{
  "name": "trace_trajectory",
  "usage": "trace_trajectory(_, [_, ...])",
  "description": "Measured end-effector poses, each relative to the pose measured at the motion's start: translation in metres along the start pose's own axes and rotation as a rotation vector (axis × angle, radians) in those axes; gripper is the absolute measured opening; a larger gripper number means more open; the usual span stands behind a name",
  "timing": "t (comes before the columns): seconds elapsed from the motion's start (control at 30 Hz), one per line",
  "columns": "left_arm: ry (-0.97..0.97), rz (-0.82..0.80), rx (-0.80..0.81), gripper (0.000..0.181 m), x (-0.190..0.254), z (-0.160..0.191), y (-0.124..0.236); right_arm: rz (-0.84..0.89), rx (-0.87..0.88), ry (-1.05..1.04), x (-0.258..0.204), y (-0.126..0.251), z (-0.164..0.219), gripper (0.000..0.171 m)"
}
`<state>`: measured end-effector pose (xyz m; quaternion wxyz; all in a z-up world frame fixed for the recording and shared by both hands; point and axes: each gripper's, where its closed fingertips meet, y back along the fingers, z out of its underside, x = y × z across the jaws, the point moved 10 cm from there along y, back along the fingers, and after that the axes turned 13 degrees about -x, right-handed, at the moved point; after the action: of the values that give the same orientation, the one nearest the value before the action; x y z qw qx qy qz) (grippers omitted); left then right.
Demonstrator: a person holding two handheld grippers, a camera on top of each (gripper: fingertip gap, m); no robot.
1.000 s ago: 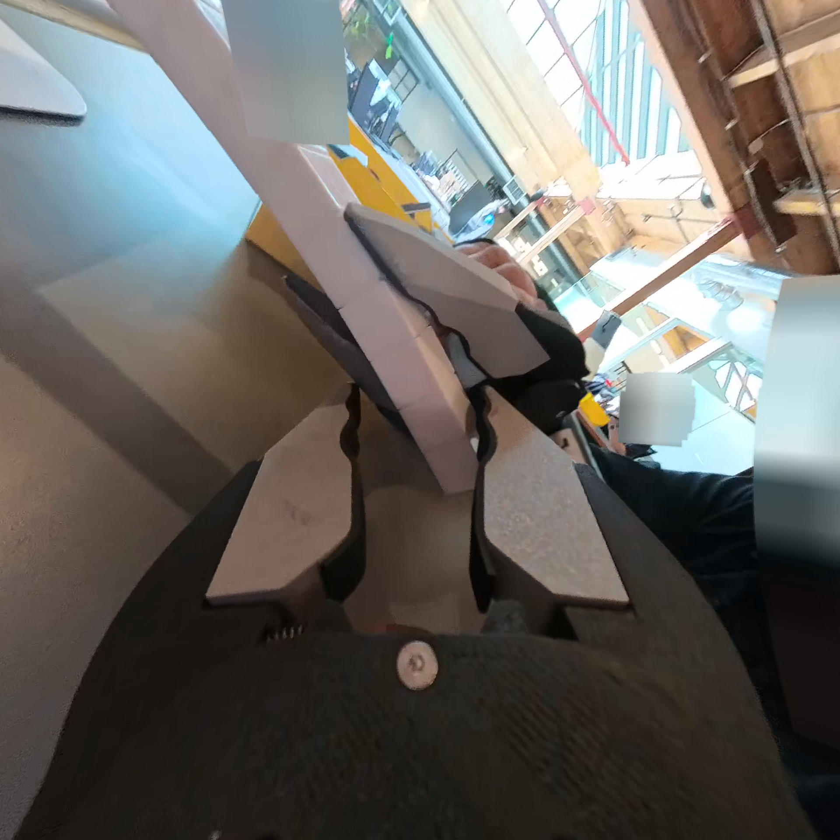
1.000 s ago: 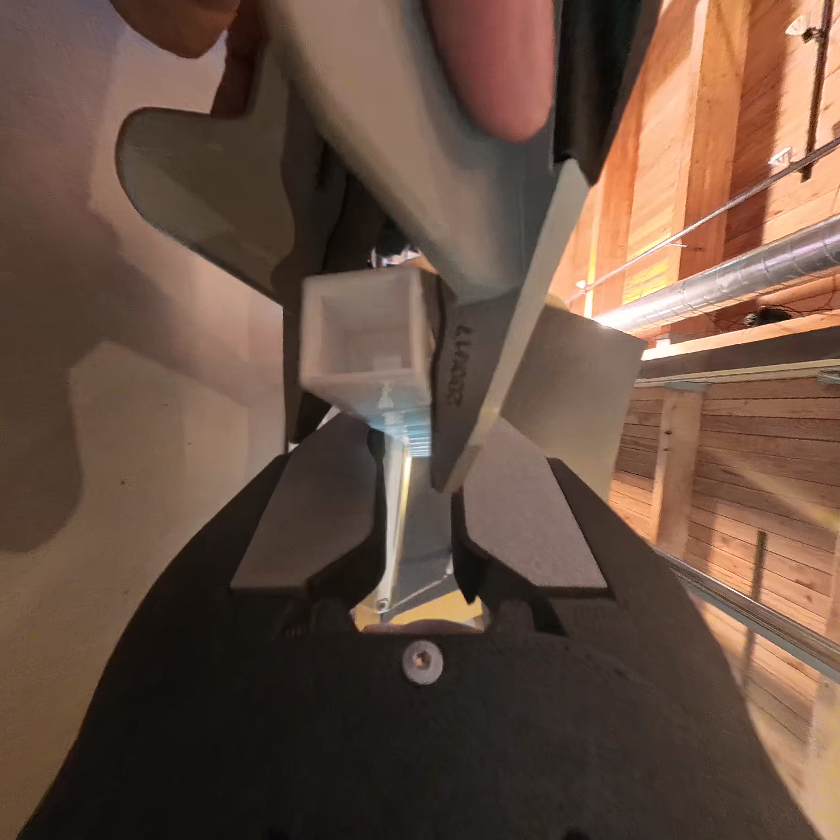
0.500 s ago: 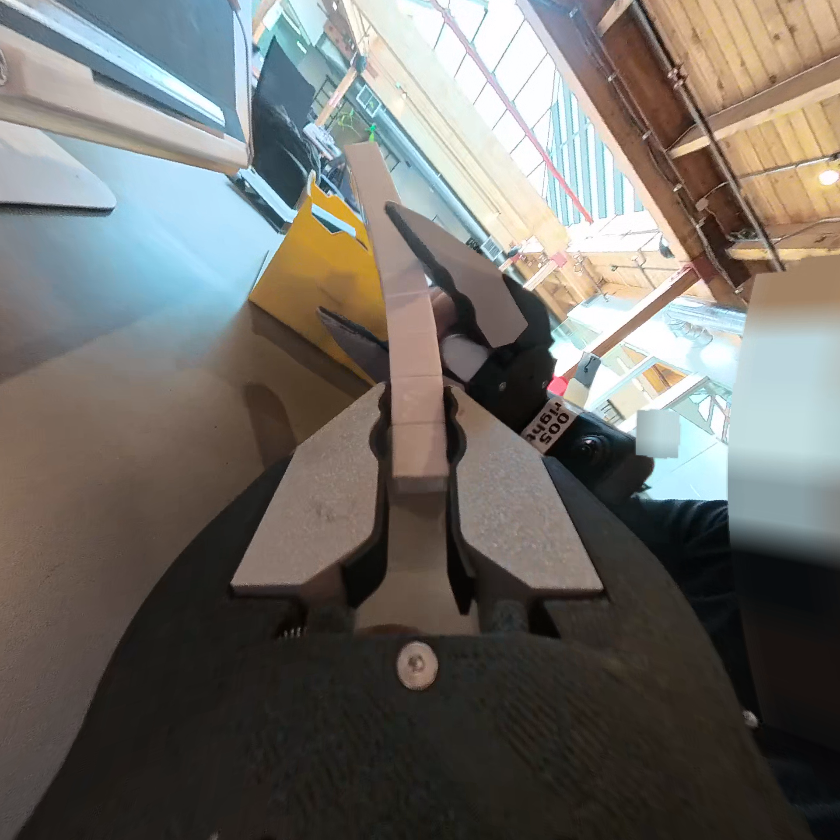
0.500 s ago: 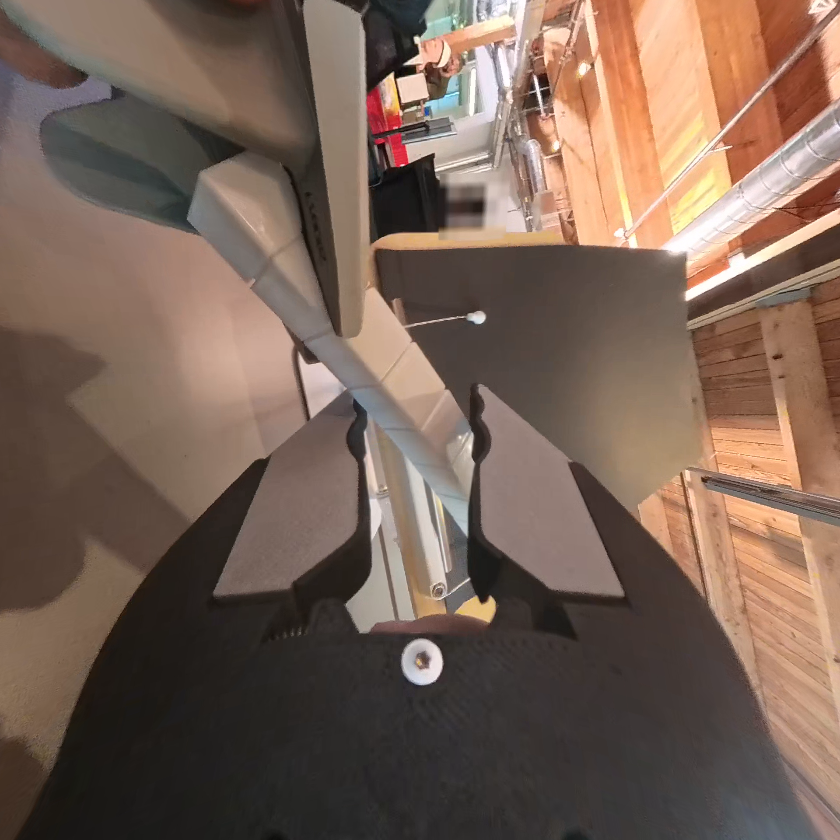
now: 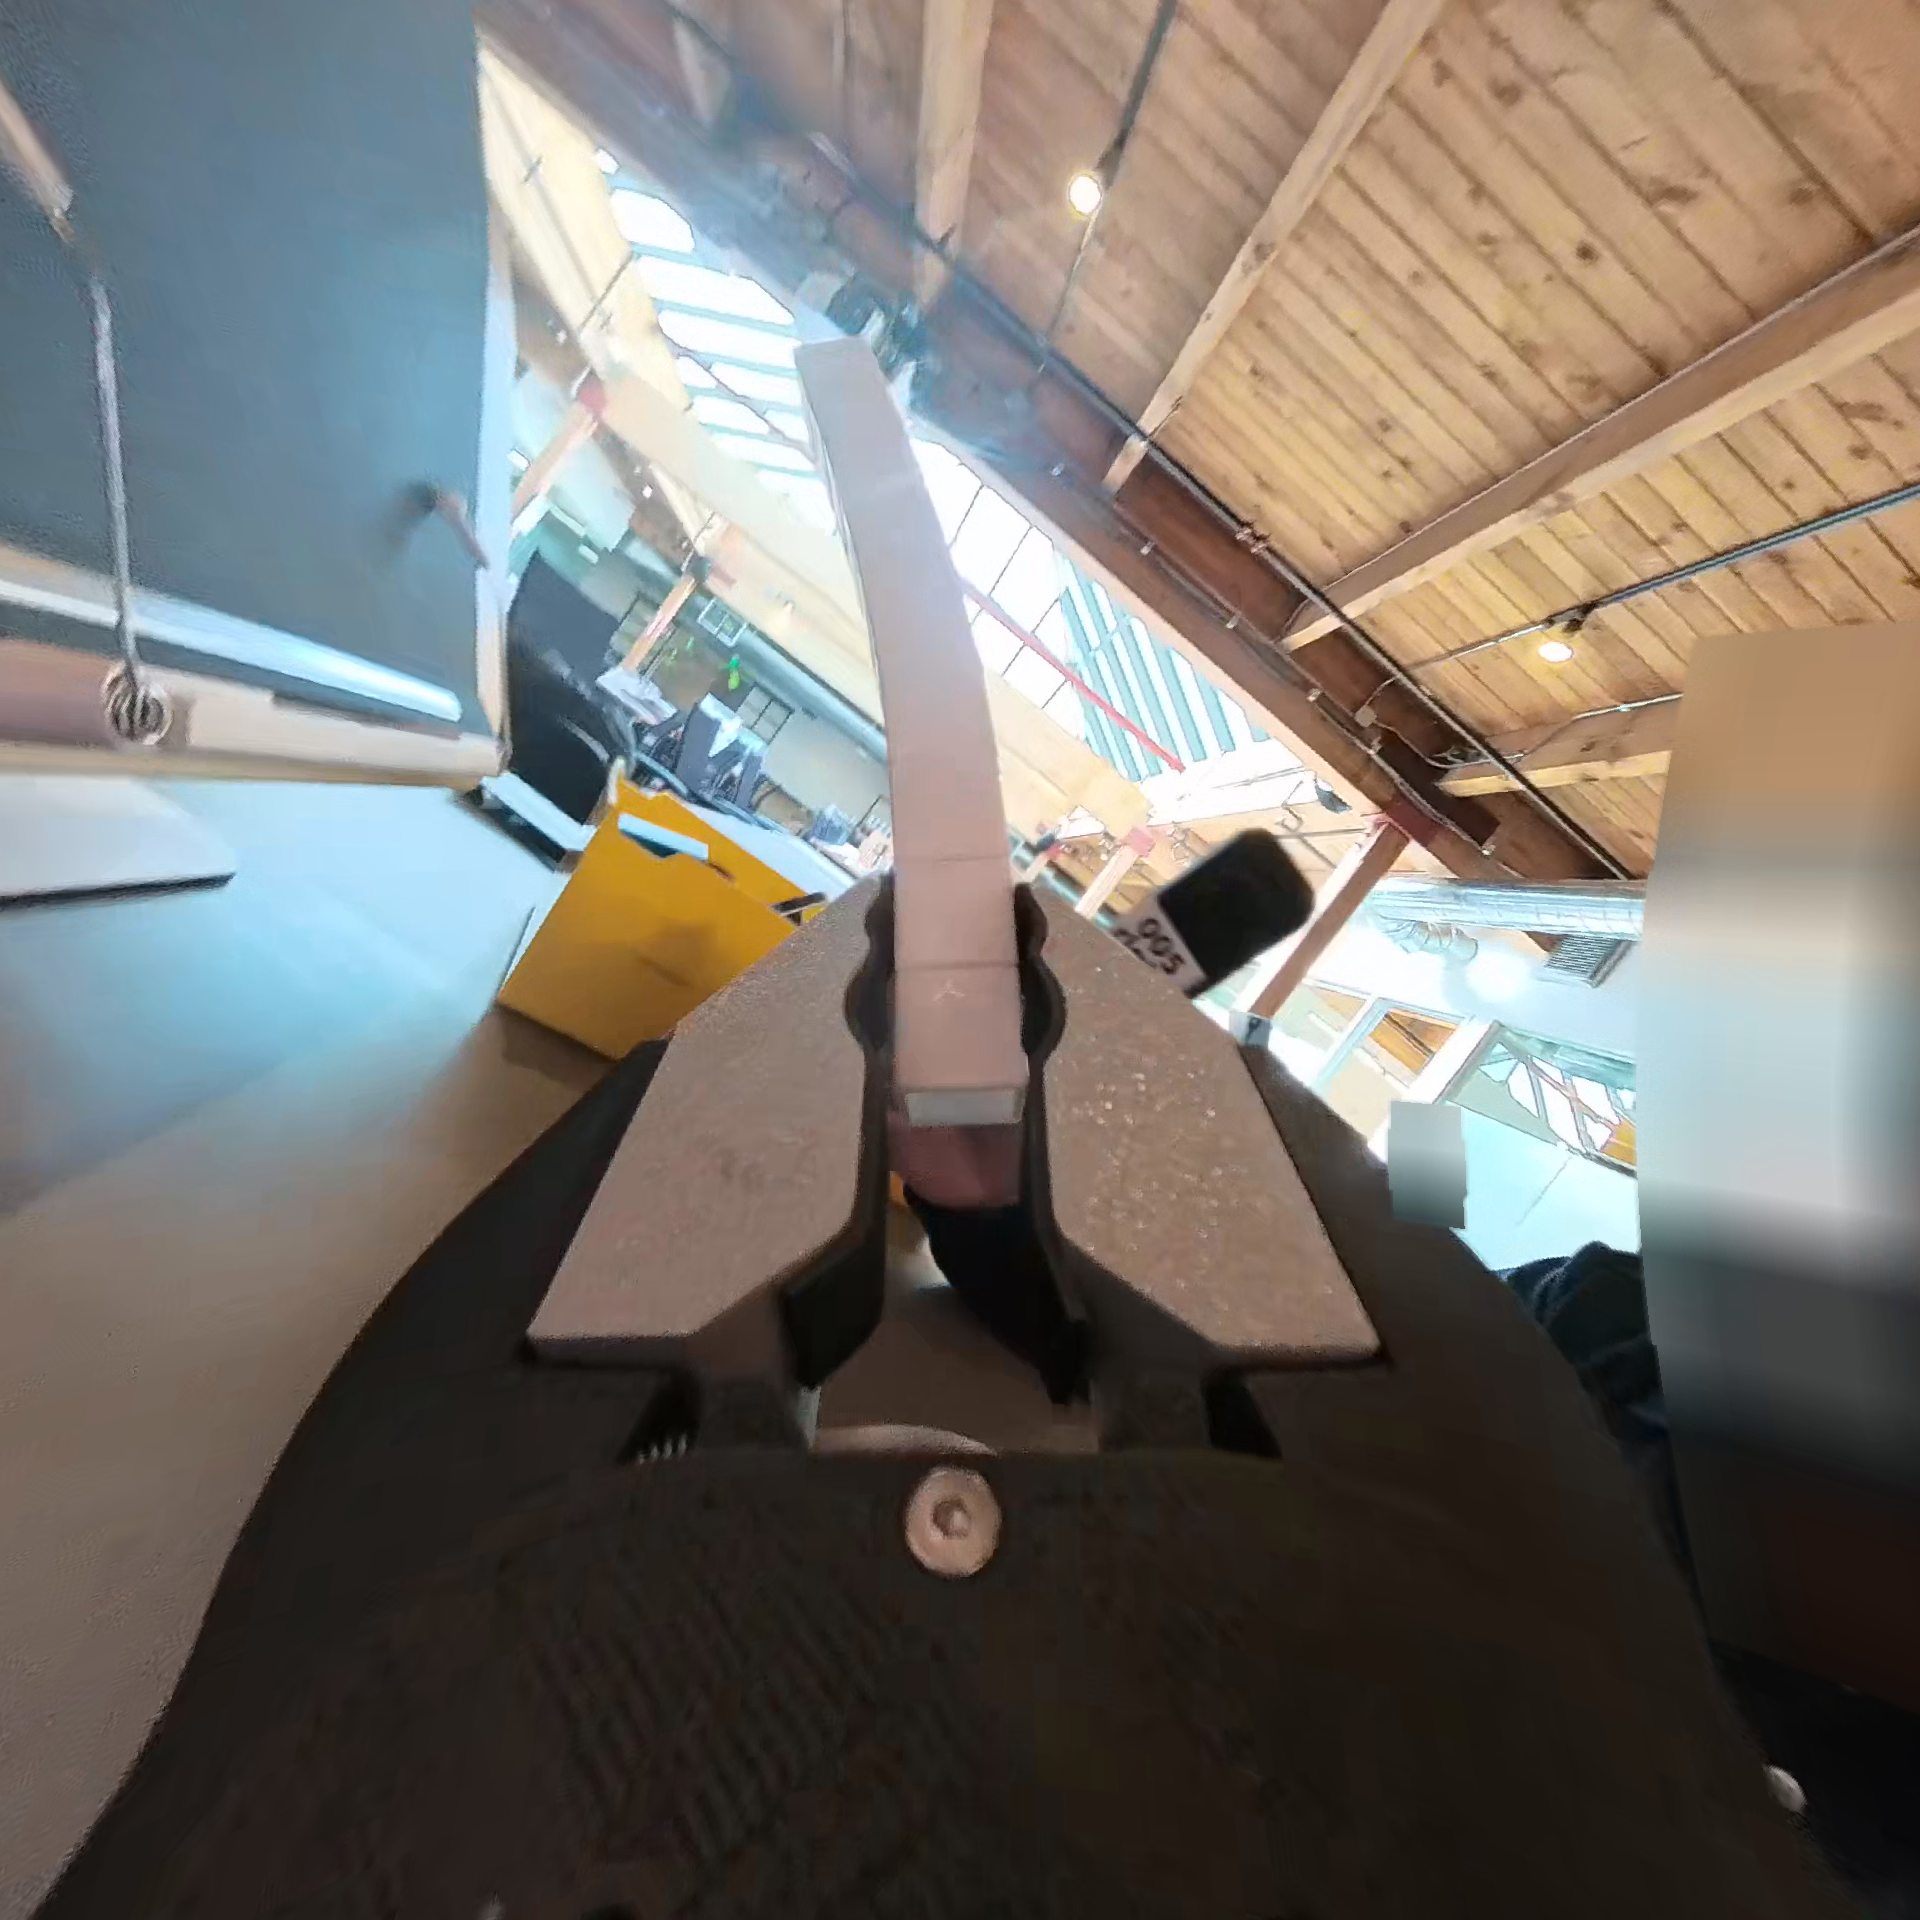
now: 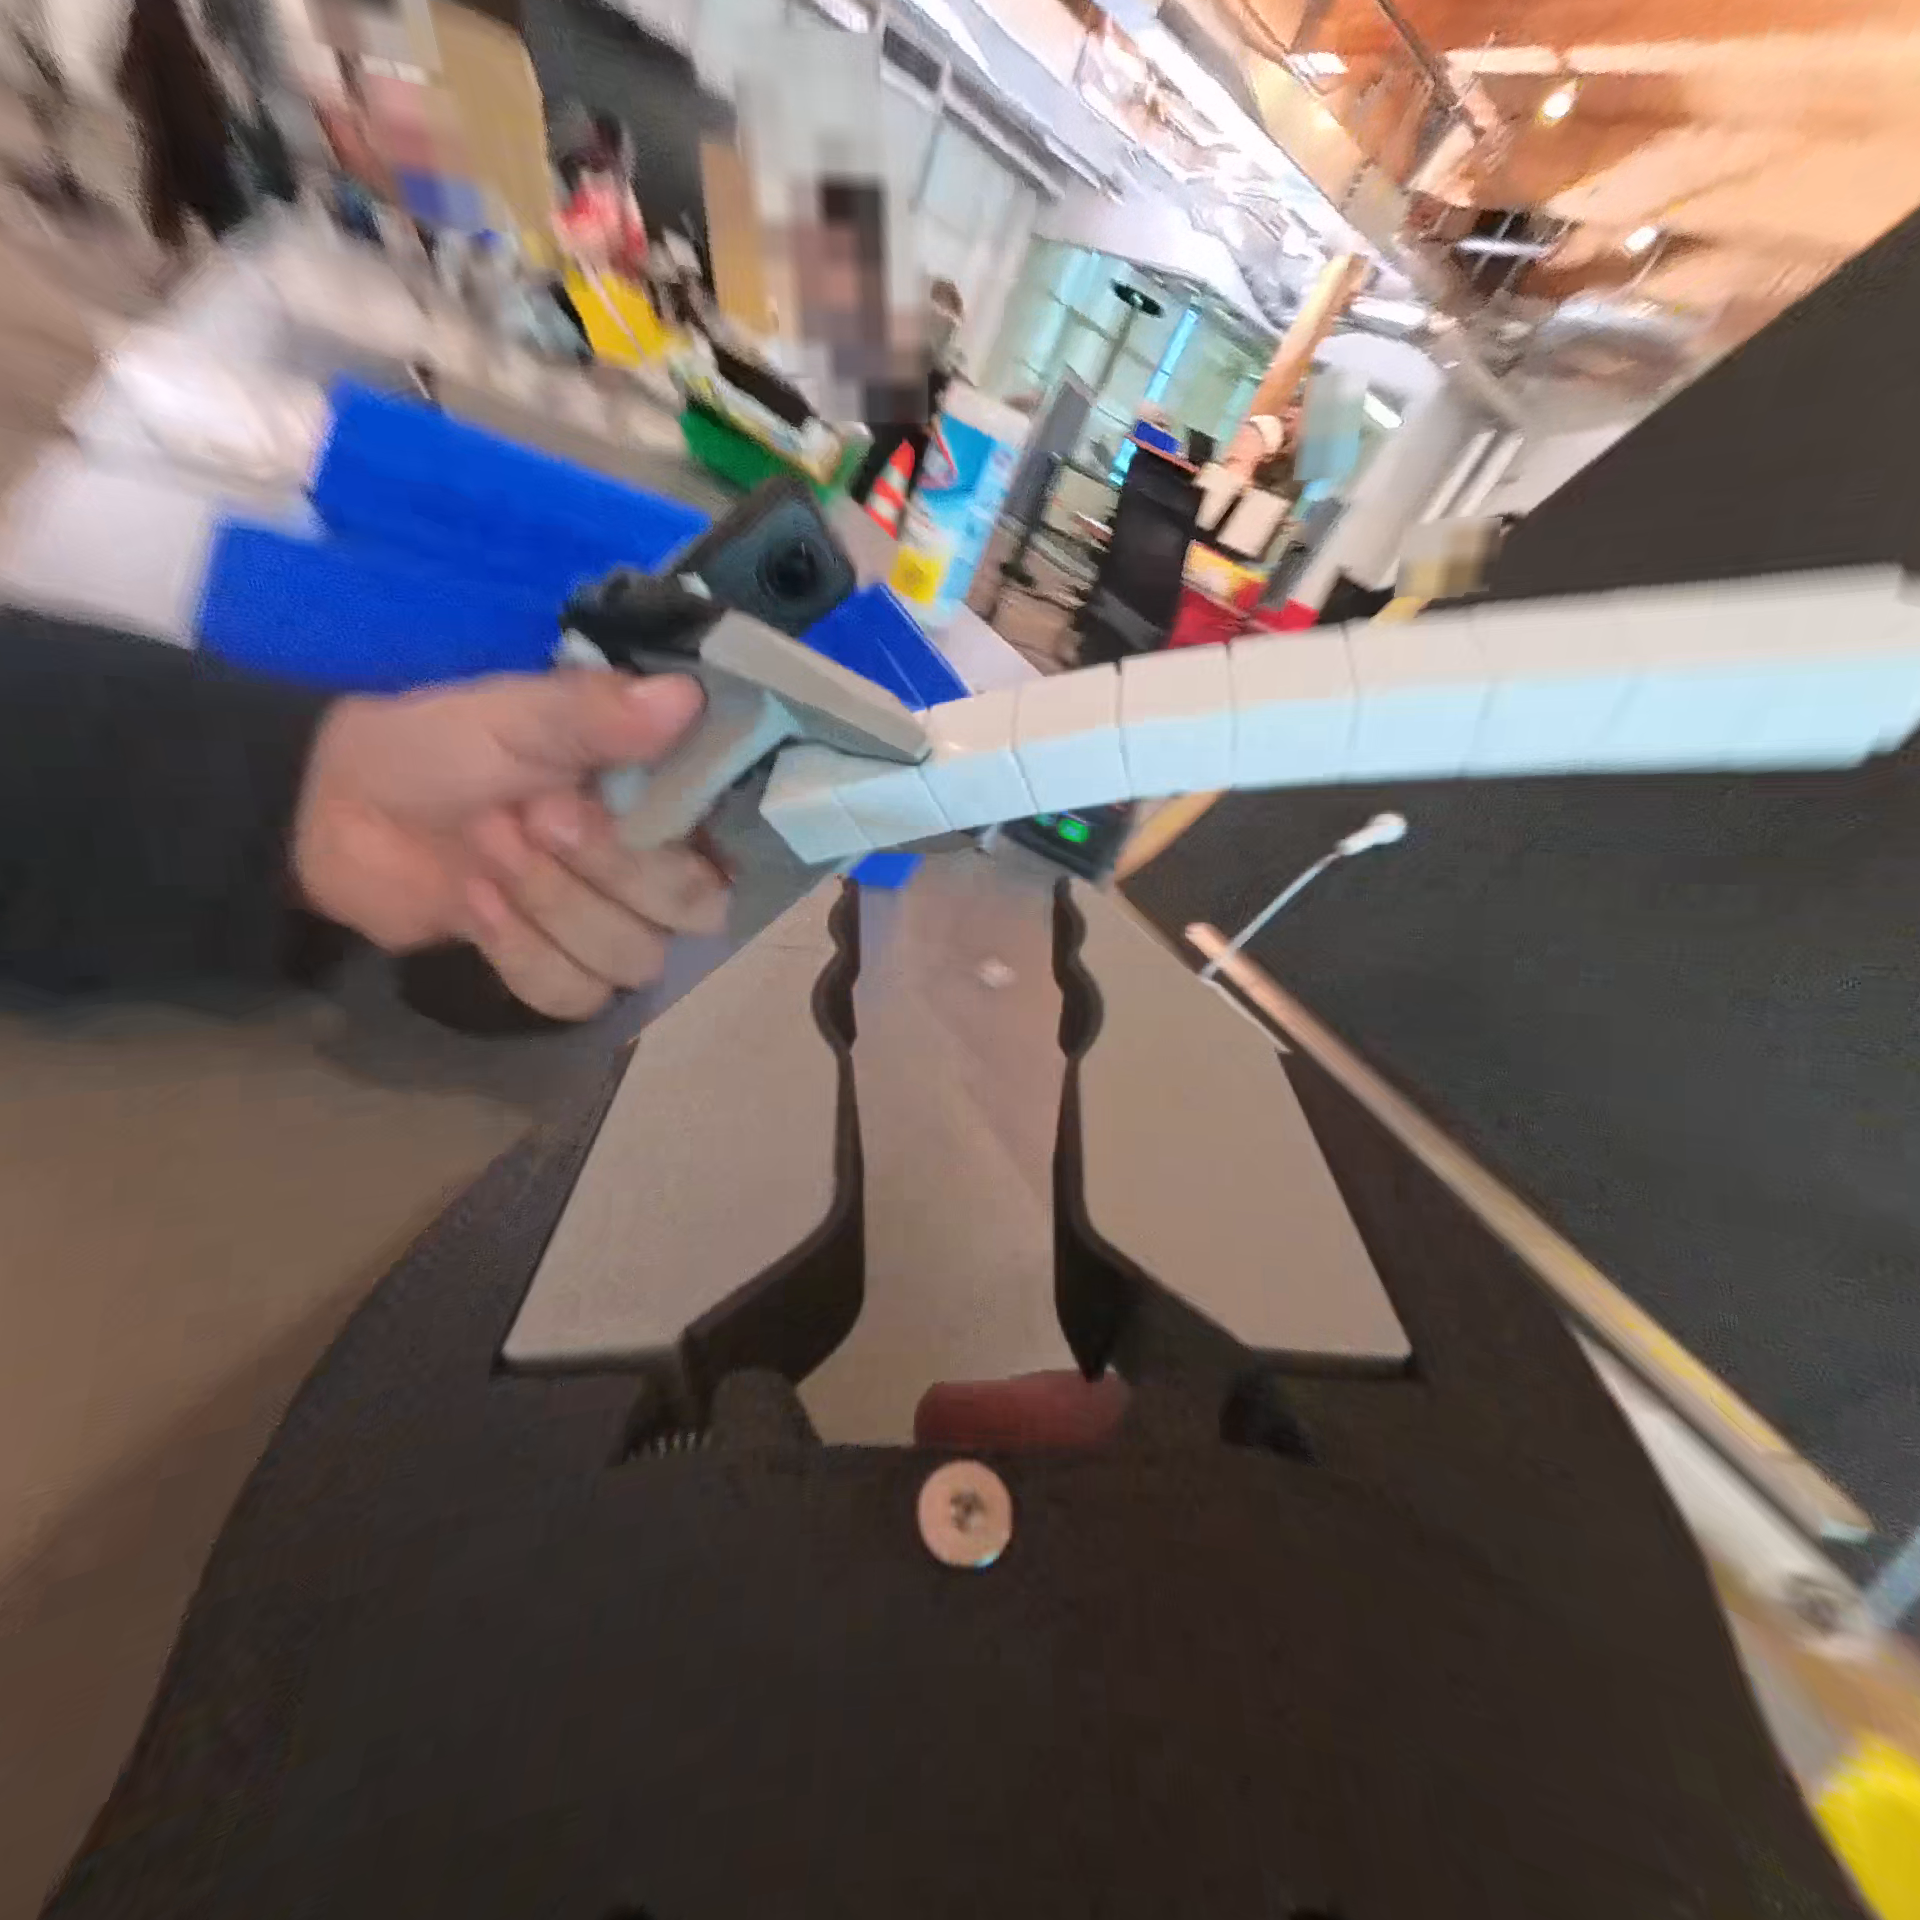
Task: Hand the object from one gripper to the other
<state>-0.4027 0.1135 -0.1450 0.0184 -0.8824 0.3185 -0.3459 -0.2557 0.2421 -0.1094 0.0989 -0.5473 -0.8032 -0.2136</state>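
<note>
The object is a long white bar [image 5: 914,665] made of square segments. My left gripper [image 5: 951,935] is shut on its near end, and the bar rises up and away above the table. In the right wrist view the same bar [image 6: 1351,707] runs across the picture, held at its left end by the left gripper [image 6: 831,727] in a person's hand [image 6: 499,821]. My right gripper [image 6: 954,914] is open and empty, just below the bar and apart from it. Part of the right gripper's black body [image 5: 1231,914] shows behind the left fingers.
A yellow box [image 5: 644,935] stands on the beige table [image 5: 208,1299] ahead on the left. A dark panel [image 6: 1662,935] with a metal rail [image 6: 1455,1226] runs along the right of the right wrist view. Blue bins [image 6: 436,561] stand behind the hand.
The left gripper closed on the bar and now holds it alone. The right gripper let go, opened and drew back below the bar. Both views have swung round.
</note>
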Motion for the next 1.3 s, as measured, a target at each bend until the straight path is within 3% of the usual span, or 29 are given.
trace_trajectory(0.03, [-0.015,0.012,0.006,0.019,0.002,-0.001,0.000,-0.056,0.039,-0.098,0.004,0.002,-0.001,0.035])
trace_trajectory(0.13, [-0.060,0.004,-0.023,0.019,0.006,0.000,-0.003,-0.144,0.189,-0.414,0.022,0.009,0.002,0.049])
trace_trajectory(0.17, [-0.066,0.006,-0.042,0.019,0.006,0.001,-0.004,-0.179,0.222,-0.464,0.027,0.012,0.003,0.042])
trace_trajectory(0.2, [-0.073,0.010,-0.055,0.019,0.007,0.002,-0.006,-0.206,0.233,-0.493,0.030,0.014,0.003,0.036])
trace_trajectory(0.3, [-0.105,0.019,-0.099,0.019,0.009,0.006,-0.013,-0.241,0.261,-0.549,0.033,0.017,0.003,0.045])
trace_trajectory(0.4, [-0.142,0.026,-0.162,0.020,0.013,0.011,-0.019,-0.262,0.294,-0.595,0.033,0.017,0.002,0.042])
trace_trajectory(0.47, [-0.160,0.039,-0.196,0.019,0.015,0.014,-0.022,-0.282,0.284,-0.585,0.032,0.016,0.003,0.030])
trace_trajectory(0.6, [-0.197,-0.024,-0.249,0.019,0.014,0.018,-0.026,-0.348,0.279,-0.561,0.030,0.016,0.003,0.022])
trace_trajectory(0.77, [-0.170,-0.046,-0.277,0.020,0.009,0.021,-0.027,-0.300,0.209,-0.432,0.029,0.017,0.003,0.021])
trace_trajectory(1.03, [-0.137,-0.053,-0.287,0.021,0.007,0.022,-0.026,-0.276,0.234,-0.428,0.026,0.014,0.003,0.022])
trace_trajectory(1.17, [-0.109,-0.168,-0.247,0.048,0.000,0.018,-0.022,-0.084,0.219,-0.220,0.025,0.025,-0.005,0.019])
trace_trajectory(1.3, [-0.250,-0.326,-0.247,0.055,0.002,0.015,-0.020,0.242,0.023,0.011,0.027,0.027,-0.004,0.019])
